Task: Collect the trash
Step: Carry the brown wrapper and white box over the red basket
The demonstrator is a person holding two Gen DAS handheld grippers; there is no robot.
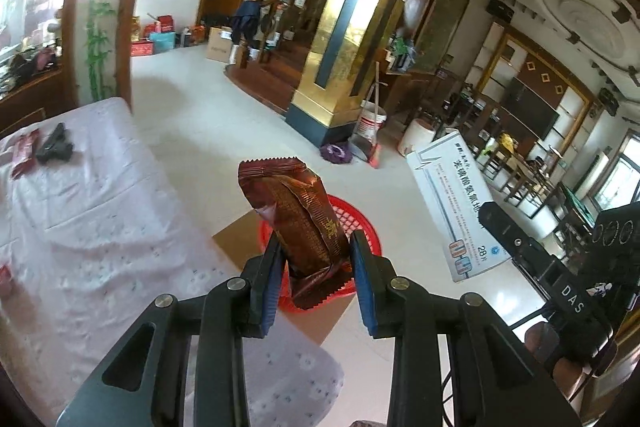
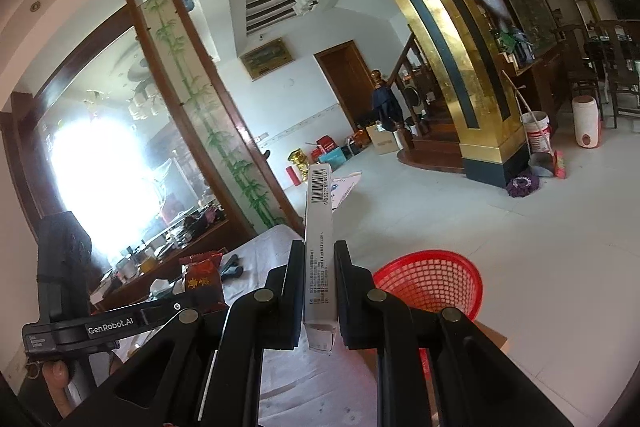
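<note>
My left gripper (image 1: 316, 251) is shut on a dark red snack wrapper (image 1: 298, 223) and holds it upright above a red mesh basket (image 1: 352, 223) on the floor. My right gripper (image 2: 319, 259) is shut on a long white medicine box (image 2: 319, 239), also seen from the left wrist view (image 1: 456, 203). The basket shows lower right of it (image 2: 428, 279). The wrapper in the left gripper shows at the left (image 2: 202, 281). A red wrapper (image 1: 24, 151) and a black crumpled piece (image 1: 54, 145) lie on the white tablecloth (image 1: 100, 219).
A flat cardboard sheet (image 1: 236, 239) lies under the basket beside the table. A gold pillar (image 1: 352, 39), a white bucket (image 1: 370, 123), a broom and dustpan (image 1: 370, 147) and a purple mop head (image 1: 336, 151) stand across the tiled floor. Boxes sit by the stairs.
</note>
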